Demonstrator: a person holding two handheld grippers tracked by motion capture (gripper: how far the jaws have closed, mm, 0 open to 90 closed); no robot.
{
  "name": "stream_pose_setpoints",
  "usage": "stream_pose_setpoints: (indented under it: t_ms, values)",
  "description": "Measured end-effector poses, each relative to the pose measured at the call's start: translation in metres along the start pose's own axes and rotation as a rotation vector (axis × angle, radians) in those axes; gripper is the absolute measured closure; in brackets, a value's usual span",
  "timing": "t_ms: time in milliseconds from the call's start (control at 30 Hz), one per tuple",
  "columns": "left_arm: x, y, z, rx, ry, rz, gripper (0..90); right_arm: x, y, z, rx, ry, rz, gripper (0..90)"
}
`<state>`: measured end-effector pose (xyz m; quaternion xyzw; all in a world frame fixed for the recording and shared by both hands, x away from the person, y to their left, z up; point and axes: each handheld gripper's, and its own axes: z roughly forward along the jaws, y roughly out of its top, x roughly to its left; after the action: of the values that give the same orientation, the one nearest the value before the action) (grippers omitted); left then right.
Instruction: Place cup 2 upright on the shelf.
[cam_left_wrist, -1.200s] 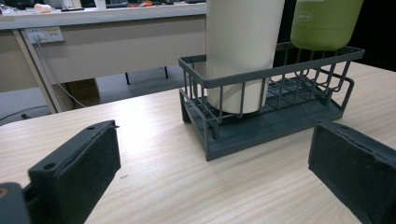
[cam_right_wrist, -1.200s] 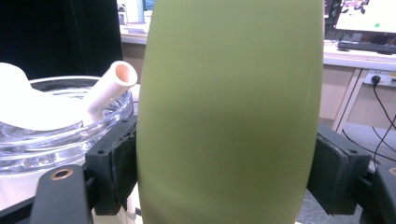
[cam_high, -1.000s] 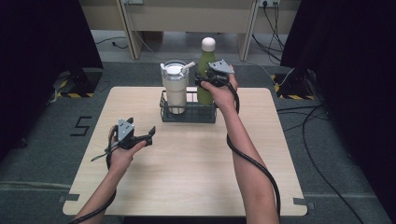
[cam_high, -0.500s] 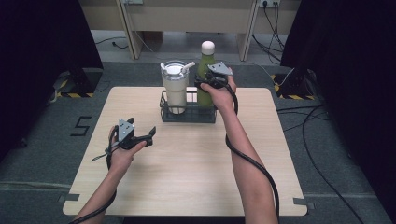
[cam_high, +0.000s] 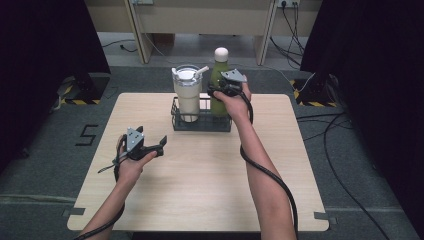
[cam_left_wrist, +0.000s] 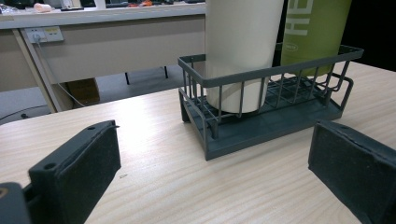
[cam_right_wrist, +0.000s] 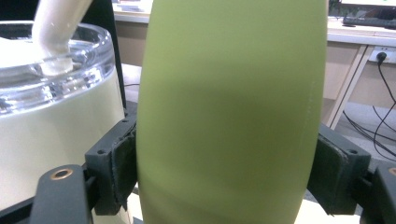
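Right hand-held gripper (cam_high: 218, 90) clamped on green bottle (cam_right_wrist: 231, 107), pads tight against both sides. Bottle upright in dark wire rack (cam_high: 200, 122) at desk (cam_high: 210, 175) far edge, beside cream tumbler (cam_high: 188, 95). Left hand-held gripper (cam_high: 161, 144) spread wide, empty, low over desk.

A dark wire rack (cam_high: 201, 121) is set at the far middle of the light wooden table (cam_high: 200, 170). In it, a cream tumbler with a straw (cam_high: 188, 95) is stood at the left and a green bottle with a white cap (cam_high: 218, 80) at the right, just beside each other.
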<state>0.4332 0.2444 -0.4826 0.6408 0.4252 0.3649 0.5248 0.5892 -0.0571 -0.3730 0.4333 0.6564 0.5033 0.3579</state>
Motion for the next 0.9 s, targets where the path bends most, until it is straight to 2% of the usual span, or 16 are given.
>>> stream_pose_setpoints:
  t_ms: [500,900]
  values:
    - [0.000,0.000,0.000,0.002,-0.002,0.001,1.3,0.000,-0.014,0.008,0.039,-0.006,0.004,21.7]
    - [-0.001,-0.001,0.000,0.004,-0.004,0.003,1.3,0.003,-0.016,0.007,0.035,-0.006,-0.021,21.6]
